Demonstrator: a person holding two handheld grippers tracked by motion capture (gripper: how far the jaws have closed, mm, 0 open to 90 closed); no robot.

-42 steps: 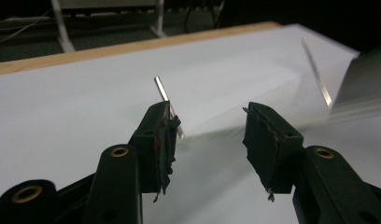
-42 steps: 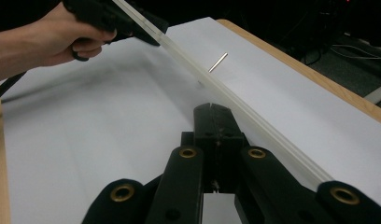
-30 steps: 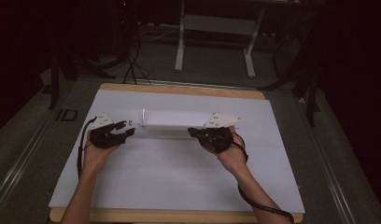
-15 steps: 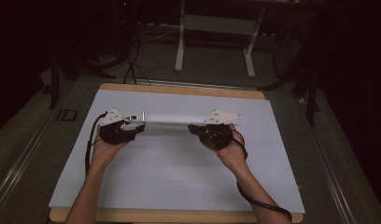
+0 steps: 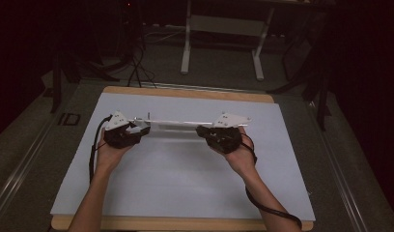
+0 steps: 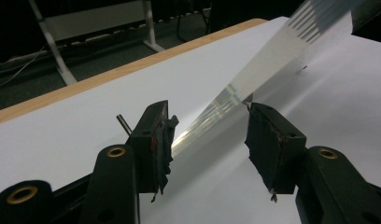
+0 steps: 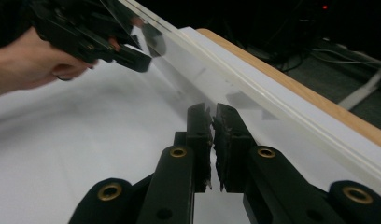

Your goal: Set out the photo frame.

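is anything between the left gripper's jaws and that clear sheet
Nothing visible does. In the left gripper view the clear sheet runs straight into the gap of the left gripper, whose jaws, just closing, stand apart from it.

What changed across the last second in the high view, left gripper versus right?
The left gripper slid inward along the long clear plastic sleeve toward the right gripper; its jaws have just been closing, wide apart, with the sleeve between them. The right gripper stayed put, its jaws just opening slightly. The white sheet-covered table is unchanged.
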